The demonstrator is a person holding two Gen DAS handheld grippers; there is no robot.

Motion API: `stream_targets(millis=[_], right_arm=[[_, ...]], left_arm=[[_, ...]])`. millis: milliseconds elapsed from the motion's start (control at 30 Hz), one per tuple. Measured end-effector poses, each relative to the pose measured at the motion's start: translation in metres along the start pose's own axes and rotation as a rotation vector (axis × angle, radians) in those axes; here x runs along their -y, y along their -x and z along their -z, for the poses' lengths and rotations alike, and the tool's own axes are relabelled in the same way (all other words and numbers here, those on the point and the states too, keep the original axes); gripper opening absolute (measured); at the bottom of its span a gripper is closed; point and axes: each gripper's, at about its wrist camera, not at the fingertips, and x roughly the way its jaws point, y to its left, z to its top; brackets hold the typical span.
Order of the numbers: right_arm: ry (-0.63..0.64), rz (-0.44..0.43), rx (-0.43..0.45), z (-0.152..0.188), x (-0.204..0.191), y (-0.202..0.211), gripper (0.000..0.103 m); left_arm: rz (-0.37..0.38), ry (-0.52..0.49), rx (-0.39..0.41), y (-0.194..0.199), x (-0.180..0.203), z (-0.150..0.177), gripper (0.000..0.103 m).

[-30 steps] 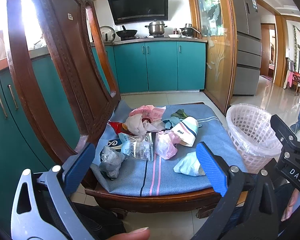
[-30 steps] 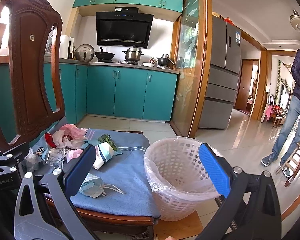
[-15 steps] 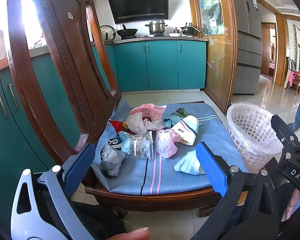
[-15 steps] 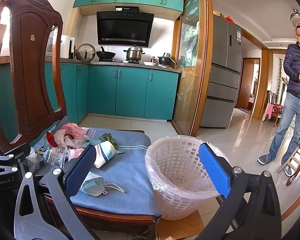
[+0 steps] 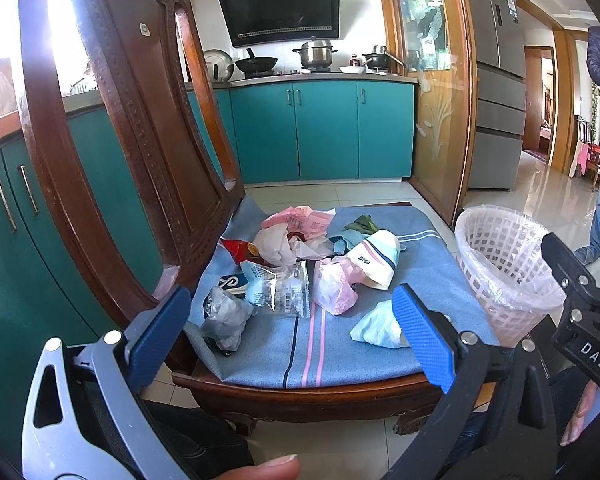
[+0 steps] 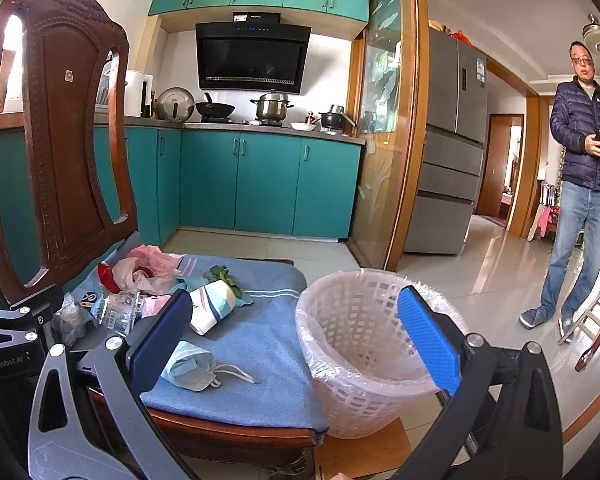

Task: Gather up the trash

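Note:
Trash lies scattered on a chair's blue seat cushion (image 5: 340,344): a crumpled grey plastic wad (image 5: 226,316), a clear wrapper (image 5: 278,290), a pink bag (image 5: 336,286), a paper cup (image 5: 376,258) on its side, pink receipts (image 5: 300,220) and a light-blue face mask (image 5: 376,326). A white lined basket (image 6: 364,320) stands on the floor to the right of the seat. My left gripper (image 5: 292,334) hovers open before the seat's front edge. My right gripper (image 6: 294,340) is open too, between the face mask (image 6: 192,366) and the basket. Neither holds anything.
The carved wooden chair back (image 5: 120,140) rises on the left. A person (image 6: 584,184) in a dark jacket stands on the tiled floor at the right. Teal kitchen cabinets (image 5: 324,132) and a grey fridge (image 6: 448,152) line the back.
The person at the right has stepped closer and further into the right wrist view. Both grippers have stayed open and nearly still.

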Motion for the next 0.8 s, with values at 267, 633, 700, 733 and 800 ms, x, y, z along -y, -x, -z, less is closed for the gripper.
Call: stream_targets(millis=[267, 633, 700, 733, 800], right_arm=[[-0.019, -0.042, -0.046, 0.007, -0.004, -0.011, 0.100], [-0.018, -0.067, -0.067, 0.011, -0.009, -0.020, 0.100], [-0.018, -0.067, -0.066, 0.011, -0.009, -0.020, 0.100], [-0.018, -0.067, -0.066, 0.011, -0.009, -0.020, 0.100], [-0.018, -0.066, -0.066, 0.011, -0.009, -0.021, 0.100]], left_arm=[[-0.002, 0.001, -0.007, -0.003, -0.002, -0.001, 0.100], [-0.017, -0.001, -0.039, -0.011, -0.003, 0.000, 0.100], [-0.019, 0.000, -0.041, -0.011, -0.004, 0.000, 0.100], [-0.019, 0.000, -0.042, -0.012, -0.004, 0.000, 0.100], [-0.020, 0.000, -0.043, -0.012, -0.003, 0.000, 0.100]])
